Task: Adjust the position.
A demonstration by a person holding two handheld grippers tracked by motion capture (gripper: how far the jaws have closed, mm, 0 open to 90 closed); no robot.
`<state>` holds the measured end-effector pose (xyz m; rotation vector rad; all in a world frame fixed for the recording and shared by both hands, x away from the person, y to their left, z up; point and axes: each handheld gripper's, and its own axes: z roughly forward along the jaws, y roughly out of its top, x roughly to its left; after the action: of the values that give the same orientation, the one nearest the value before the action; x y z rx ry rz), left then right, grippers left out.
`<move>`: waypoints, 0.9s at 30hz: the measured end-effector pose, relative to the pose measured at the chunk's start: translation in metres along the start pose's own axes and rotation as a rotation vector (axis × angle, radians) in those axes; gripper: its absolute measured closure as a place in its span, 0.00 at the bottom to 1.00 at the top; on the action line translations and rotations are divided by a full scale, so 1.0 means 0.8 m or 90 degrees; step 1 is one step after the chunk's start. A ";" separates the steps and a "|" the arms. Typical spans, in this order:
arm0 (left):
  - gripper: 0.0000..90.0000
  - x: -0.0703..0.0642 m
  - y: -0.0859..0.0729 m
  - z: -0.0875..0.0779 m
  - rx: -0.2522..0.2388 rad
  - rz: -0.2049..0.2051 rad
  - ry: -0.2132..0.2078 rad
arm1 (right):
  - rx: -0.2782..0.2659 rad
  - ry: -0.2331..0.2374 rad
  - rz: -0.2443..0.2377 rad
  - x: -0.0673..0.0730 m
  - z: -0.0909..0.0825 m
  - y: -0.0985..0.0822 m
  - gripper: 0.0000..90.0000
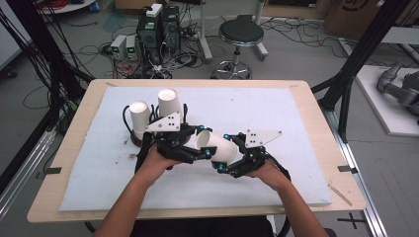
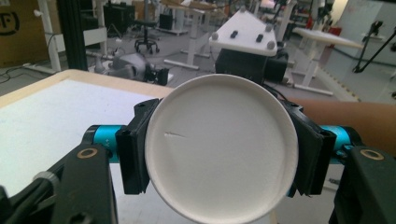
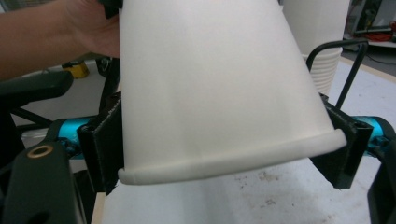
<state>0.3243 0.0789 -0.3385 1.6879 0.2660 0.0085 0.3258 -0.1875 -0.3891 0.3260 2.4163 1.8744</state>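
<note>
I have one paper cup (image 1: 216, 146) held between both tools, lifted off the white mat (image 1: 276, 113) and lying nearly level, near the middle of the table (image 1: 316, 98) and a little toward my near side. My left gripper (image 2: 219, 151) is closed almost as far as it goes: its two black pads sit tight against opposite sides of the cup just behind the narrow base, and in the left gripper view the flat round bottom, with a small scratch on it, faces straight back at me. My right gripper (image 3: 224, 135) is spread wide, yet it is no loose hold: its pads press on either side of the cup right at the rolled rim, the wide end. So the base points left toward my left hand (image 3: 88, 28) and the mouth points right, with the cup bridging the two sets of jaws. In the high view the two grippers stand just beside each other, the left one's tips overlapping the cup from the left and the right one's from the near right. My right forearm (image 2: 355, 121) shows beyond the cup in the left gripper view. On the far left of the mat, well apart from the held cup, two more stacks (image 1: 140, 116) of cups stand upside down, one in a black wire holder (image 3: 348, 65). Past the table's far edge a stool (image 1: 241, 34) stands on the floor.
</note>
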 end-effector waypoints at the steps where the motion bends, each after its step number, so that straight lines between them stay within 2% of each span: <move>1: 0.39 0.000 0.000 0.000 0.000 0.001 -0.001 | -0.005 0.005 -0.004 0.000 -0.001 0.001 0.20; 3: 0.39 0.000 -0.001 0.000 -0.001 0.002 -0.004 | -0.007 0.015 -0.012 0.000 -0.003 0.002 0.25; 5: 0.39 0.000 -0.002 0.000 0.007 0.004 -0.005 | -0.003 0.012 -0.023 0.000 -0.005 0.002 0.27; 7: 0.37 -0.001 -0.004 0.000 0.025 0.010 0.003 | 0.012 0.009 -0.038 -0.001 -0.006 0.001 0.28; 9: 0.33 -0.005 -0.005 0.001 0.055 0.027 0.041 | 0.032 0.002 -0.038 -0.001 -0.006 0.000 0.28; 10: 0.29 -0.005 -0.005 0.001 0.060 0.027 0.047 | 0.046 -0.006 -0.046 -0.002 -0.006 0.000 0.28; 13: 0.27 -0.003 -0.007 -0.003 0.076 0.024 0.053 | 0.070 -0.012 -0.052 -0.003 -0.007 -0.002 0.29; 17: 0.28 -0.001 -0.009 -0.003 0.084 0.023 0.053 | 0.091 -0.016 -0.057 -0.005 -0.007 -0.003 0.29; 20: 0.28 -0.002 -0.012 0.002 0.093 0.018 0.049 | 0.097 -0.008 -0.062 -0.004 -0.005 -0.002 0.30; 23: 0.30 0.000 -0.016 0.004 0.100 0.022 0.031 | 0.101 -0.004 -0.064 -0.003 -0.006 0.000 0.30; 27: 0.36 0.002 -0.019 0.003 0.087 0.015 0.006 | 0.096 0.005 -0.058 -0.005 -0.009 0.000 0.29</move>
<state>0.3233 0.0788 -0.3536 1.8278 0.2590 0.0166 0.3285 -0.1955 -0.3873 0.2124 2.5372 1.6660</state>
